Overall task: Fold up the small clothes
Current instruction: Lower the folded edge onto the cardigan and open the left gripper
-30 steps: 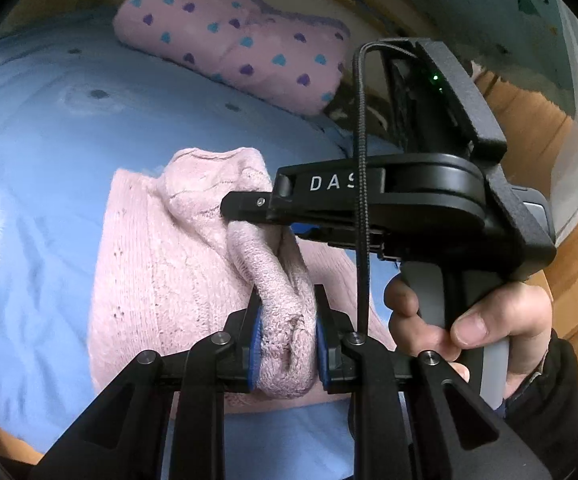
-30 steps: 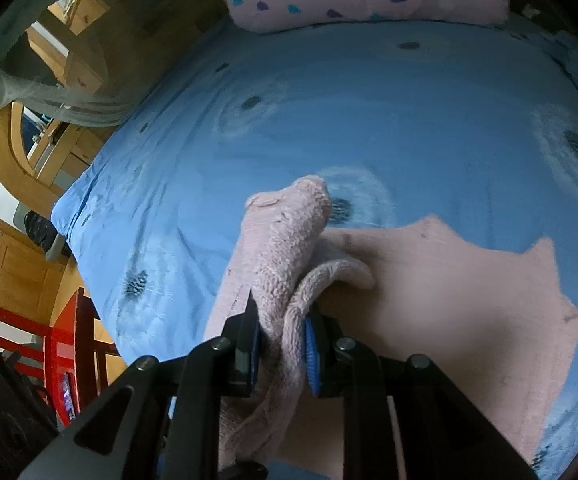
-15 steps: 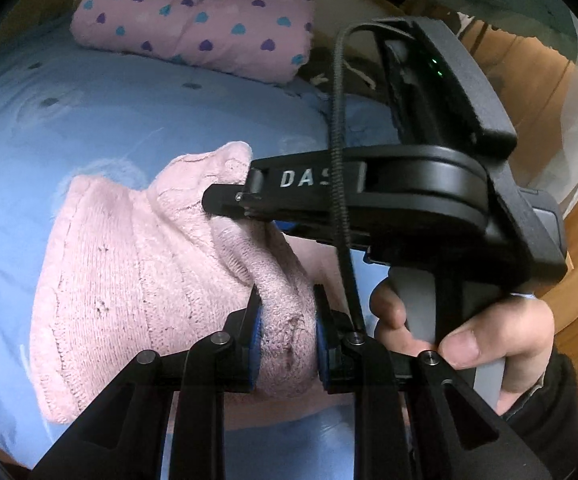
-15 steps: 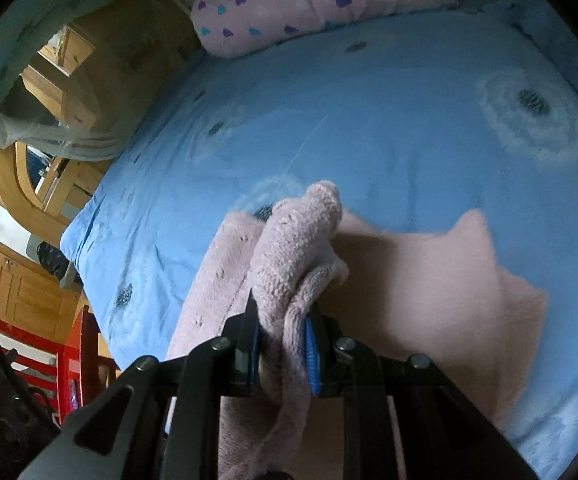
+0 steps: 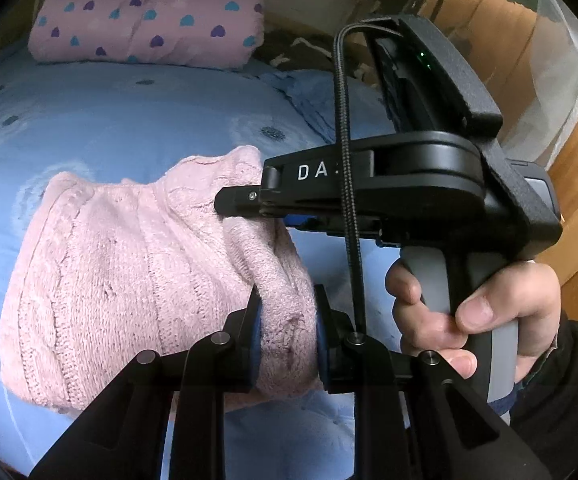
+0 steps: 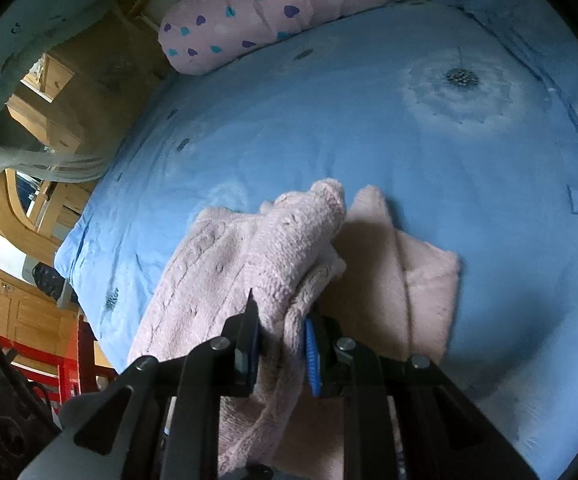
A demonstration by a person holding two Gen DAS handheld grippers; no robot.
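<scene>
We see a fuzzy pink knit sweater [image 5: 137,280] on smooth blue cotton bedding [image 5: 137,128], matt black plastic grippers, glossy wooden furniture [image 6: 21,320].

A pale pink cable-knit sweater [image 5: 129,280] is seen. The blue sheet [image 6: 329,128] is printed with dandelions; the pink pillow [image 5: 149,28] with hearts.
</scene>
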